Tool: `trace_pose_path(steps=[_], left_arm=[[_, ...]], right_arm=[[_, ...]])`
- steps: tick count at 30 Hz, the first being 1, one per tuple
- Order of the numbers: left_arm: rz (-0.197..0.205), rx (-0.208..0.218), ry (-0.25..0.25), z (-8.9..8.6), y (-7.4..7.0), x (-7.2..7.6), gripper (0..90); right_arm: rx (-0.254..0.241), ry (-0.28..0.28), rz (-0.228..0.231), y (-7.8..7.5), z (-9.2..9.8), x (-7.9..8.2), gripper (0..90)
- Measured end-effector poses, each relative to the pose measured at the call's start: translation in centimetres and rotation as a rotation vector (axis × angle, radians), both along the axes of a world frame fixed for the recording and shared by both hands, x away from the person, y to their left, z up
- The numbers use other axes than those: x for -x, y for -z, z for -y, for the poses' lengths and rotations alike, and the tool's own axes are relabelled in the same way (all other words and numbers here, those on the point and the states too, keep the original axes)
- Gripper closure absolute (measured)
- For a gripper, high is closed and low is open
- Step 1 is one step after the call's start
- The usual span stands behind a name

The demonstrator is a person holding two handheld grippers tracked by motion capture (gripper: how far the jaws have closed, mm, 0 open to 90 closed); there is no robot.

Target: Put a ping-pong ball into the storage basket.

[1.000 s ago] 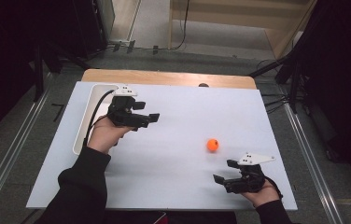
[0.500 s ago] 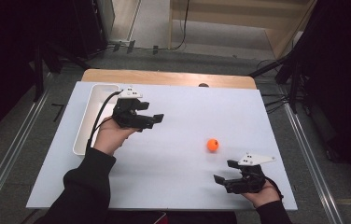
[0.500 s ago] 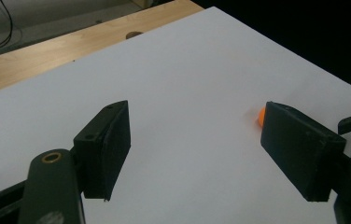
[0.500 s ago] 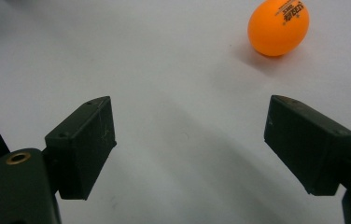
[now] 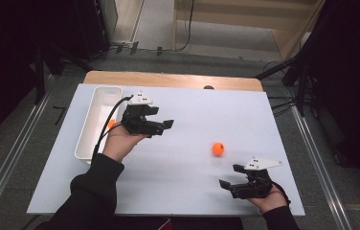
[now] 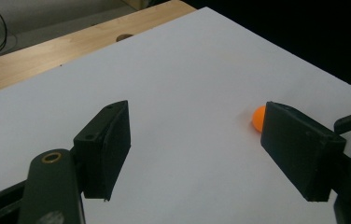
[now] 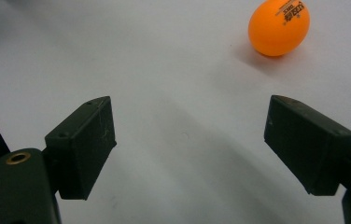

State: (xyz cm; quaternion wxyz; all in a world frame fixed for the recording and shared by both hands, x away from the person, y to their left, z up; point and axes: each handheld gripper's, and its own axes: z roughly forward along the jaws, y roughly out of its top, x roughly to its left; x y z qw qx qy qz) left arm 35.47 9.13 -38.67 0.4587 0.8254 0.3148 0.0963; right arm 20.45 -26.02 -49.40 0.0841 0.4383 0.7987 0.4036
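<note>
A lab or test room set up for recording — black curtains hang on both sides. A white board tops a wooden table, with metal rails and cables across grey carpet.

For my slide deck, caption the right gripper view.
Open hand-held gripper hovering over the white table, orange ball lying ahead.
</note>
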Motion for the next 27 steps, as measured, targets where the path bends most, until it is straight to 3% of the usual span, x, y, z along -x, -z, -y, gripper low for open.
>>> trace_pose_path(steps=[16, 27], left_arm=[[0.0, 0.018, 0.018, 1.4, 0.7, 0.6, 24.6], [0.013, 0.005, 0.028, 2.5, 1.5, 1.1, 24.6]], right_arm=[[0.001, 0.0, -0.001, 0.0, 0.0, 0.0, 14.9], [0.0, -0.001, -0.002, 0.0, 0.0, 0.0, 14.9]])
